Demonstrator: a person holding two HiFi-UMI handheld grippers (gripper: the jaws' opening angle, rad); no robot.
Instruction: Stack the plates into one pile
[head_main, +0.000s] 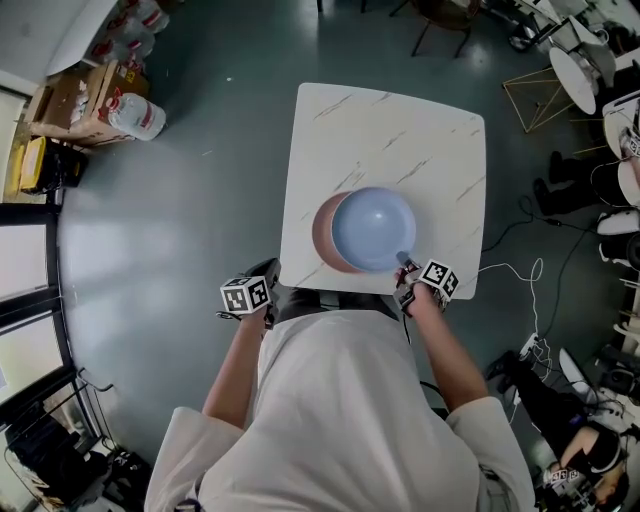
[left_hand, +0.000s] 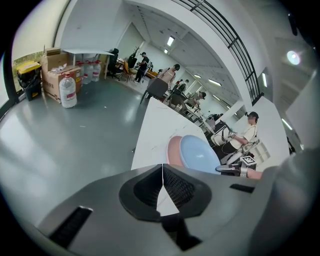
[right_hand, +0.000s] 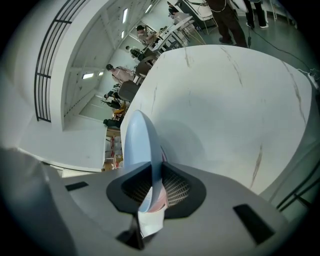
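The blue plate (head_main: 372, 228) lies on the pink plate (head_main: 322, 235), offset right, by the marbled worktop's (head_main: 400, 130) near edge. The right gripper's (head_main: 405, 262) jaws stand slightly spread round its near rim. Best to nudge it left, centred, then draw clear. The left gripper's (left_hand: 162, 172) jaws are pressed together, empty. All round is grey floor (head_main: 180, 220) and a busy room.

Two plates are recorded on the one tabletop (head_main: 380, 130): one blue plate (head_main: 373, 228) and one pink plate (head_main: 322, 232). Two tools are counted, one left tool (left_hand: 162, 170) and one right tool (right_hand: 152, 176).
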